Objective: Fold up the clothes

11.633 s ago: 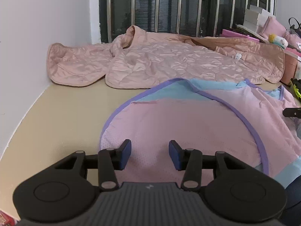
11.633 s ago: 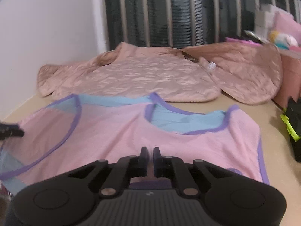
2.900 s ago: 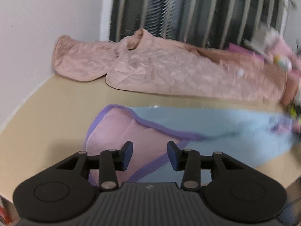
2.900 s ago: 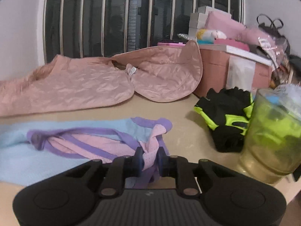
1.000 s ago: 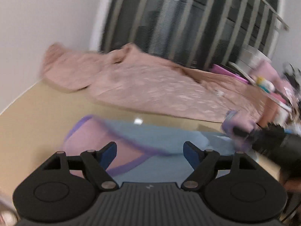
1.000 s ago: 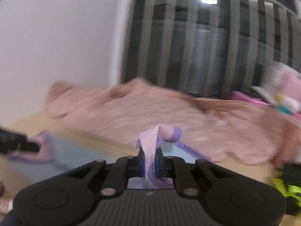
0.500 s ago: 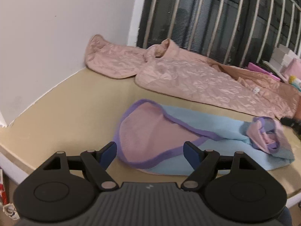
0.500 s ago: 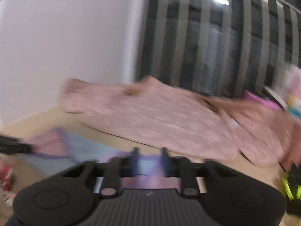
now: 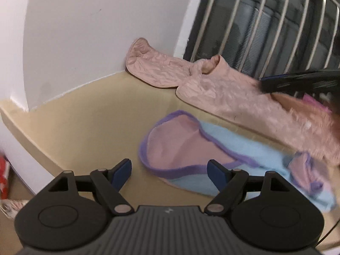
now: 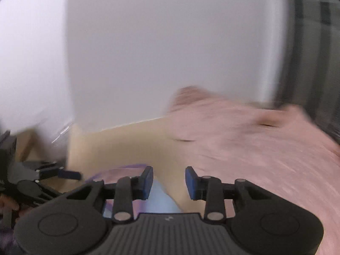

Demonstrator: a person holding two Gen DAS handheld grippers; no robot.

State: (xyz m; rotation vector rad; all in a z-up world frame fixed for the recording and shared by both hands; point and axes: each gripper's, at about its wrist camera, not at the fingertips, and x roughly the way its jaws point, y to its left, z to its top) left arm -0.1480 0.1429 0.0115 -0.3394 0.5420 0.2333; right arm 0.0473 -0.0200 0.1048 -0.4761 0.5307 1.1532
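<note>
A pink and light-blue garment (image 9: 180, 146) with purple trim lies in a long folded strip on the beige table (image 9: 95, 116), its bunched end at the right. My left gripper (image 9: 169, 171) hovers open and wide just in front of the garment's rounded pink end, holding nothing. The right gripper (image 9: 297, 80) shows as a dark blurred shape above the strip's right part. In the blurred right wrist view my right gripper (image 10: 169, 182) is open and empty over the garment (image 10: 119, 173), with the left gripper (image 10: 42, 172) off to its left.
A pink quilted jacket (image 9: 223, 89) lies spread along the back of the table under a barred window (image 9: 276, 31). A white wall (image 9: 95, 31) closes the left side. The table's front-left edge (image 9: 21, 138) drops off, with a red item (image 9: 4, 176) below.
My right gripper has let go of the garment's end and opened, then swung left. The bunched end now rests on the strip. My left gripper stays open and has drawn back.
</note>
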